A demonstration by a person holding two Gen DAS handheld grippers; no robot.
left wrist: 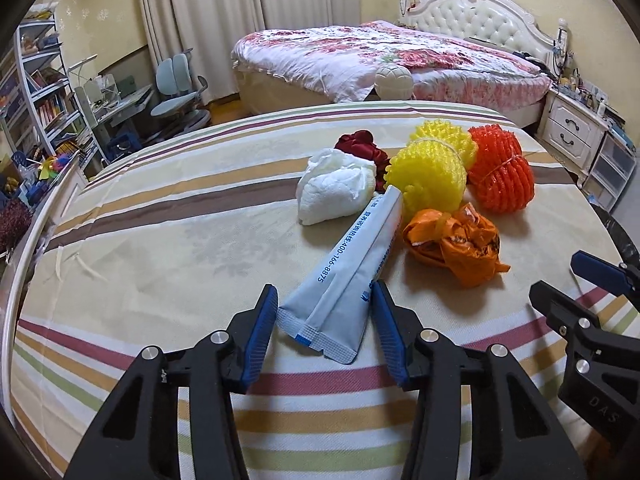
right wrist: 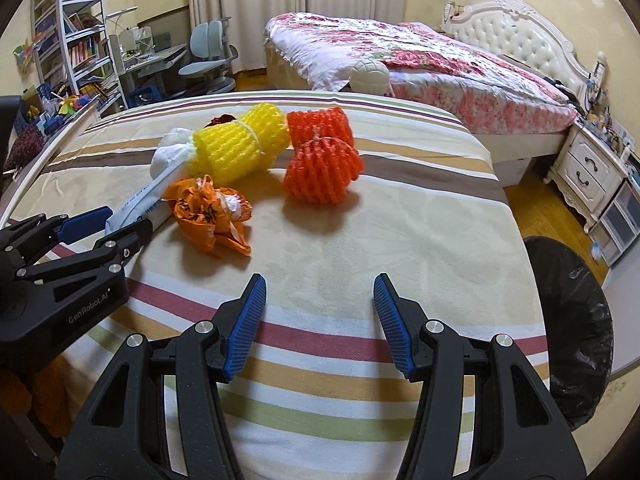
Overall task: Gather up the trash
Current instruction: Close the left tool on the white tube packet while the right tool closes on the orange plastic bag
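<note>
Your left gripper point(left wrist: 325, 320) straddles the near end of the flat pale-blue foil sachet point(left wrist: 344, 270) on the striped tablecloth point(left wrist: 160, 240), jaws apart, your right gripper point(right wrist: 320, 316) gapes empty, so closing may squeeze the slick packet out sideways.

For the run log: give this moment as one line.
left gripper open around pouch | right gripper open, empty | bin right

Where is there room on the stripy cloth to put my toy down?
Bare cloth lies left of the white wad and the grey packet, toward the table's left edge. More lies right of the orange net, toward the black bin. The middle is crowded with trash.
</note>
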